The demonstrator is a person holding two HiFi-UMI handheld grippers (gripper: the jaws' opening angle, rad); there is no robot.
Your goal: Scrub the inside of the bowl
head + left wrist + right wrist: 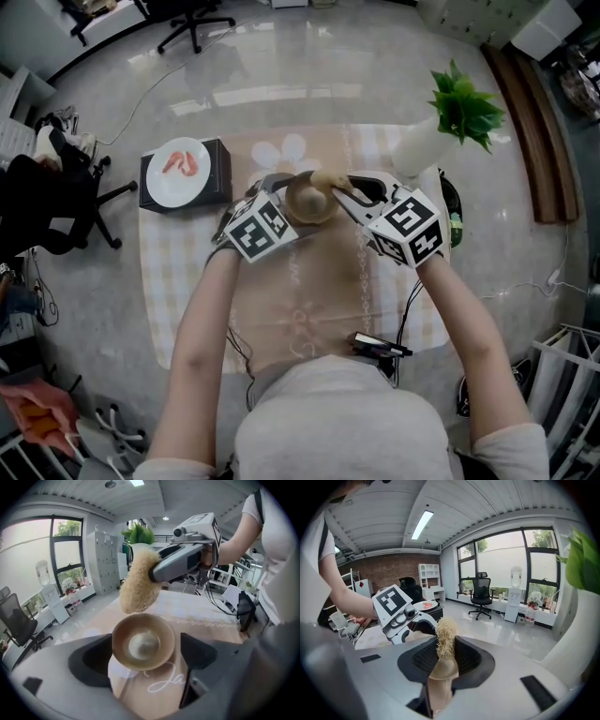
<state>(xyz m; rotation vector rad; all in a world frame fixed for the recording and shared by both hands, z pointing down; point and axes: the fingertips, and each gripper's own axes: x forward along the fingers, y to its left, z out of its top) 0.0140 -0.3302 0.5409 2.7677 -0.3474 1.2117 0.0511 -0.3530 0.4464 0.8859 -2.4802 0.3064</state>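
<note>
A small brown bowl (pixel 309 199) (pixel 143 641) with a pale inside stands on the patterned tablecloth (pixel 281 300). My left gripper (pixel 286 192) (pixel 147 651) is open and straddles the bowl. The left pad sits close to its rim and a gap shows at the right pad. My right gripper (pixel 349 190) (pixel 445 656) is shut on a loofah scrubber (pixel 328 180) (pixel 138 588) (pixel 446 639), gripping its wooden end. The fibrous head hangs just above the far rim of the bowl, not touching the inside.
A white plate with red pieces (pixel 181 172) rests on a black box at the table's left. A white vase with a green plant (pixel 441 131) stands at the far right corner. A black device with a cable (pixel 380 345) lies at the near edge.
</note>
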